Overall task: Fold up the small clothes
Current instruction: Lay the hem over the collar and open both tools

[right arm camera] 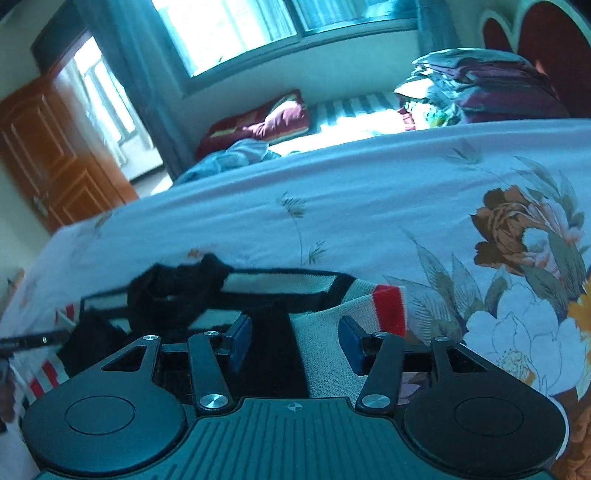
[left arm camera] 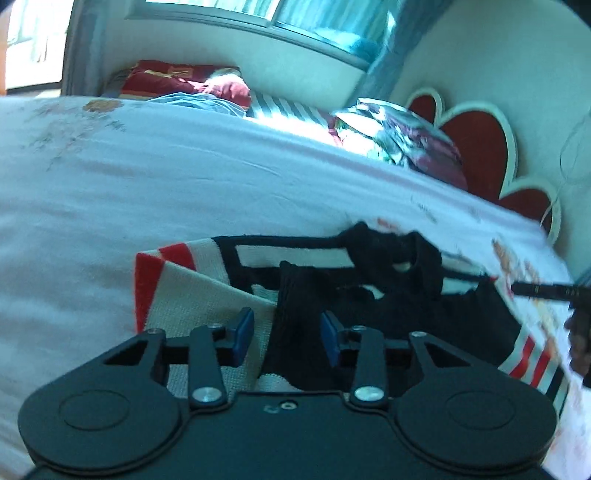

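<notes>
Knit sweater (left arm camera: pixel 388 295), black with cream and red stripes, lies flat on the near part of a bed, on a white floral sheet (left arm camera: pixel 184 184). Sleeve with a cream cuff and red band is folded in over the body on the left in the left wrist view, and shows on the right (right arm camera: pixel 369 306) in the right wrist view. Black collar area is bunched at the far edge of the garment.

Left gripper (left arm camera: pixel 287 334) sits low over the near edge of the sweater, blue pads (left arm camera: pixel 243 328) spread apart, nothing pinched; cream sleeve and black body show through the gap between them. Right gripper (right arm camera: pixel 295 341) is also low over the garment, blue pads (right arm camera: pixel 351 339) spread wider, nothing clamped; cloth lies under and between the fingers, and whether the pads brush it is hard to tell from this angle.

Right edge of the left view shows a dark blurred finger of the other gripper (left arm camera: pixel 546 290) just above the striped hem. Far side of the bed: red pillow (left arm camera: pixel 184 79), blue cloth beside it, stack of folded bedding (right arm camera: pixel 491 85) at far right near a red heart-shaped headboard (left arm camera: pixel 476 147). Window (right arm camera: pixel 229 29) on the far wall, wooden door (right arm camera: pixel 55 147) at far left. Both frames slightly motion-blurred.
</notes>
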`<move>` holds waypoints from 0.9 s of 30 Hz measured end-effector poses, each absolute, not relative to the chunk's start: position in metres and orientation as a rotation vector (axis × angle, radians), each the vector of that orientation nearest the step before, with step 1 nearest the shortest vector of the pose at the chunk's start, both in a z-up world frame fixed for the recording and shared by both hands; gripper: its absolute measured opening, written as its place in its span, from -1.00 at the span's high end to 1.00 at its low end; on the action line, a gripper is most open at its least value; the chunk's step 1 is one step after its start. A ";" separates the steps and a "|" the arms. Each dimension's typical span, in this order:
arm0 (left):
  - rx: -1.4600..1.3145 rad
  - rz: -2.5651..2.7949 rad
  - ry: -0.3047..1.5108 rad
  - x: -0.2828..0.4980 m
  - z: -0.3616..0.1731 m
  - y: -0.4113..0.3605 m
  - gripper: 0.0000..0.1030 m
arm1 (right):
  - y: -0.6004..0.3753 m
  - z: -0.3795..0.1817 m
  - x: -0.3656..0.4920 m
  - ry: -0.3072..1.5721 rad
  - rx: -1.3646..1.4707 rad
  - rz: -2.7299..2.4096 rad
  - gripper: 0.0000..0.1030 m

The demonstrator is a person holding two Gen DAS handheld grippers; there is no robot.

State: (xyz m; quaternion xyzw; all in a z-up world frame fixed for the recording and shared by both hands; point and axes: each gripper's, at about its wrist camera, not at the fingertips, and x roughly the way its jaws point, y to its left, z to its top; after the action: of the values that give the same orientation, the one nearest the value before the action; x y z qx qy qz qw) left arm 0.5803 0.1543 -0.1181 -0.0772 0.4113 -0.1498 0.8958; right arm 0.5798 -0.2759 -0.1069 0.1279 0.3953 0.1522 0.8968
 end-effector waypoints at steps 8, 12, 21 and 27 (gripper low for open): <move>-0.089 -0.231 0.670 0.571 -0.103 0.150 0.93 | -0.231 -0.120 0.576 0.766 -0.062 0.290 0.94; -0.124 -0.119 0.636 0.579 -0.102 0.159 0.93 | -0.249 -0.115 0.589 0.681 0.026 0.188 0.94; -0.084 -0.053 0.768 0.613 -0.128 0.146 0.92 | -0.253 -0.149 0.610 0.766 0.041 0.123 0.94; -0.013 -0.074 0.783 0.610 -0.118 0.138 0.17 | -0.241 -0.129 0.602 0.726 -0.030 0.090 0.10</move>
State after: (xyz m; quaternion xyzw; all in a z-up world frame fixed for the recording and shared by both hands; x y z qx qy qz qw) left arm 0.6099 0.1380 -0.1184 -0.0061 0.3815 -0.0359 0.9236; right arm 0.6019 -0.2412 -0.1294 -0.0144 0.3549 0.0440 0.9338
